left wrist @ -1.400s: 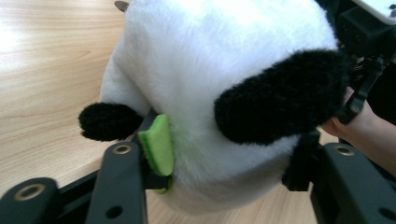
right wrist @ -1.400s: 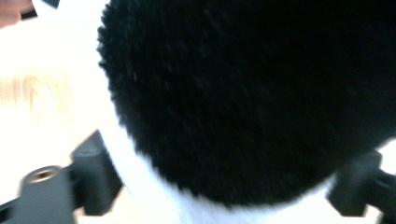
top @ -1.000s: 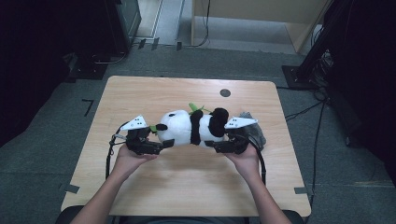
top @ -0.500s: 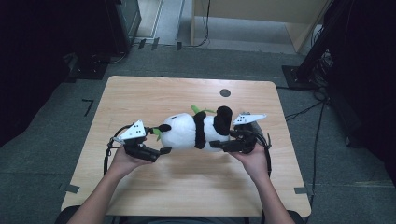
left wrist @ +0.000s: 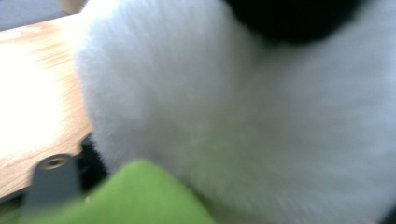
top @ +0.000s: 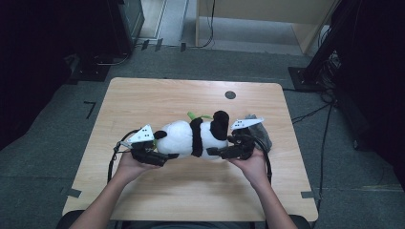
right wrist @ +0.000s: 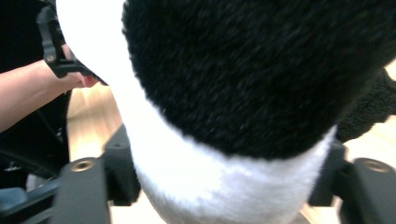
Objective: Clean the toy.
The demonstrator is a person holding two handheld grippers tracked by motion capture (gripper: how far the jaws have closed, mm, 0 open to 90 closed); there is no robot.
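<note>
High view shows one plush panda [top: 193, 138] lying lengthwise at mid-table [top: 143, 100] between two grippers, with one grey cloth [top: 260, 133] behind the right one. Left gripper [top: 160, 157], jaws just narrowed, has fur between them, though its grip is unclear; right gripper [top: 224, 151], jaws just widened, clasps the panda's black-and-white end.

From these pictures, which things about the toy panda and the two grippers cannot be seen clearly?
- High view: left gripper jaw tips are hidden under the panda.
- Left gripper view: a blurred green piece covers its jaws.
- Right gripper view: the panda hides whether the right gripper pads press it.
- High view: grey thing, half hidden.
</note>
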